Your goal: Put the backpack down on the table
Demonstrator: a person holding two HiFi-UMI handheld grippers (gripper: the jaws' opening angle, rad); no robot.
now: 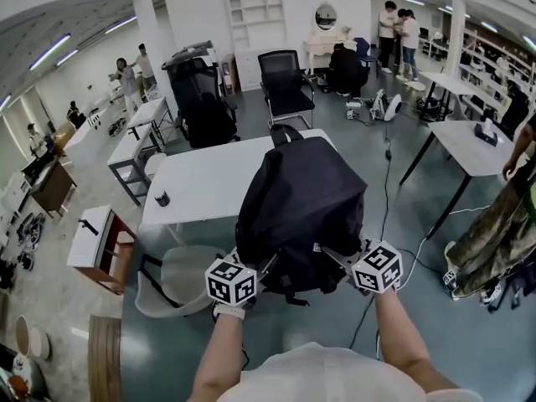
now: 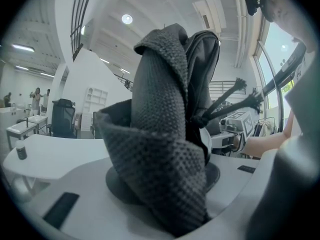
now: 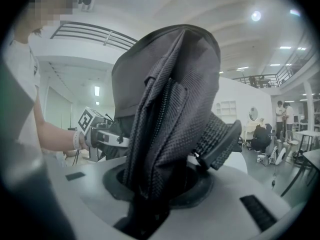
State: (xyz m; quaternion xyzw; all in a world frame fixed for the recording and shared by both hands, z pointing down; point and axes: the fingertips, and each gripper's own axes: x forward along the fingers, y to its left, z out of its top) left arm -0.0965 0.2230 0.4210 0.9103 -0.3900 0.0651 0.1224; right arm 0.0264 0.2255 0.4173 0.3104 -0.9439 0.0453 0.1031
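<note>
Black backpack (image 1: 301,203) hanging between both grippers
Left gripper (image 1: 261,268) and right gripper (image 1: 335,256) each pinch its fabric tight, white table (image 1: 201,182) just beyond them.

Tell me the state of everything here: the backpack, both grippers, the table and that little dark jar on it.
backpack: held up at the table's near edge, not yet set down
left gripper: shut on the backpack's fabric
right gripper: shut on the backpack's fabric
table: standing, with the jar on it
jar: upright, near the table's left edge
</note>
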